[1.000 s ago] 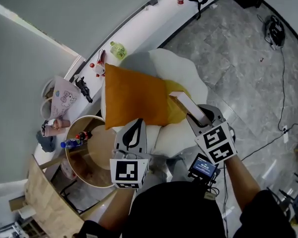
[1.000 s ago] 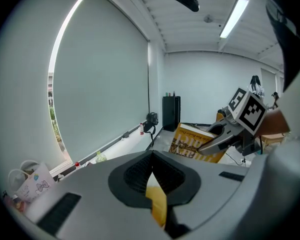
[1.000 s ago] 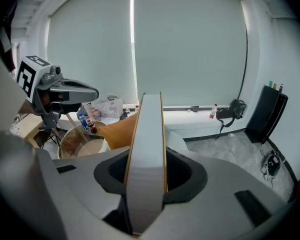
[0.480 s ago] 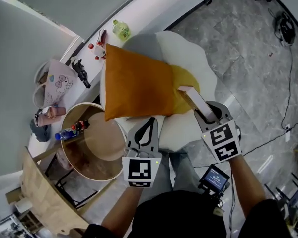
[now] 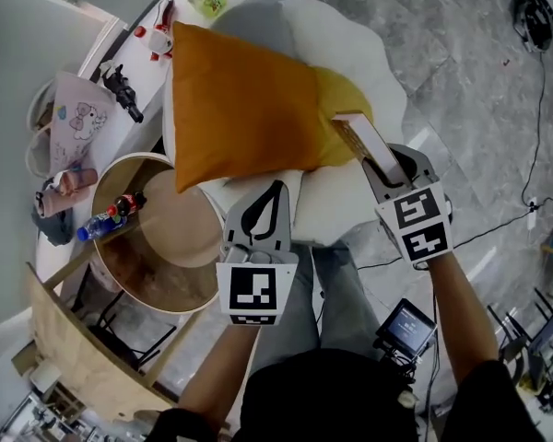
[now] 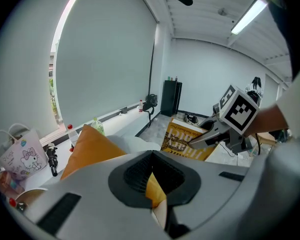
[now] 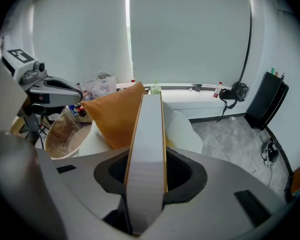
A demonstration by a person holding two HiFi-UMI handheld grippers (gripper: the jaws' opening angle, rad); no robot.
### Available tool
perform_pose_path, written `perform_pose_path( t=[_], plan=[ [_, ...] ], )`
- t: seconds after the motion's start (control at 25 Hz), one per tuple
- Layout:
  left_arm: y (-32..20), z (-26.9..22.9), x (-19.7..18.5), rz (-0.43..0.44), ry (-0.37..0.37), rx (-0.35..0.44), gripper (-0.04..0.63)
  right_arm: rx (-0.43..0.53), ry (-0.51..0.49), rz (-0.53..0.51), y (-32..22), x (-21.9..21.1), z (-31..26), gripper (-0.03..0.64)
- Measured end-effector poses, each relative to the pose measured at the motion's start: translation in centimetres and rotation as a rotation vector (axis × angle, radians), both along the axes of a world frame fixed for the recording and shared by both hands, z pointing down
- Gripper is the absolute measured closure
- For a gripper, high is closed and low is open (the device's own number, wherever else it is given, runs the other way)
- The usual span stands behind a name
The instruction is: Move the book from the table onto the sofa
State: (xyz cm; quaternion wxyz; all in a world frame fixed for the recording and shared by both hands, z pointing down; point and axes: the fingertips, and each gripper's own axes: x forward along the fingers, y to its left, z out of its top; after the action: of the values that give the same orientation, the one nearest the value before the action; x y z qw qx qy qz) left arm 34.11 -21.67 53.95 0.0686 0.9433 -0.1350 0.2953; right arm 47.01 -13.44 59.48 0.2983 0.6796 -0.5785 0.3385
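A: One book is clamped on edge by the right gripper, over the sofa; the left gripper is closed, empty.
B: If released upright, it could be toppled off the soft seat edge.

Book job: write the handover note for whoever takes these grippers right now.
Right gripper: shut on the book, held on edge.
Left gripper: shut, empty, near the sofa's front edge.
Book: off the round table, over the white sofa beside the orange cushion; whether it touches the seat cannot be told.
Done: pick-up and carry.
Left: lay the book on the seat, open the right jaws, withdraw.
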Motion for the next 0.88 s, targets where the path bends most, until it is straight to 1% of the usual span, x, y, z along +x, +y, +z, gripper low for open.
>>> perform_pose_path(
  t=[0.12, 0.28, 0.6, 0.88],
  plan=[
    [-0.2, 1.6, -0.3, 0.003, -0.01, -0.025, 0.588, -0.023, -0.014, 0.014, -0.2, -0.3, 2.1, 0.468],
    [0.1, 3.8, -0.1, 0.03, -0.026, -0.056, 0.588, -0.047, -0.024, 0.03, -0.3, -0.3, 4.5, 0.468],
    [0.6, 7.6, 0.4, 0.052, -0.056, -0.089, 0.588, -0.059, -0.061, 0.059, -0.9, -0.2, 9.7, 0.468],
    [0.9, 10.9, 1.1, 0.059, -0.043, -0.095, 0.588, -0.076, -0.08, 0.085, -1.1, 0.0, 15.3, 0.468]
  ],
)
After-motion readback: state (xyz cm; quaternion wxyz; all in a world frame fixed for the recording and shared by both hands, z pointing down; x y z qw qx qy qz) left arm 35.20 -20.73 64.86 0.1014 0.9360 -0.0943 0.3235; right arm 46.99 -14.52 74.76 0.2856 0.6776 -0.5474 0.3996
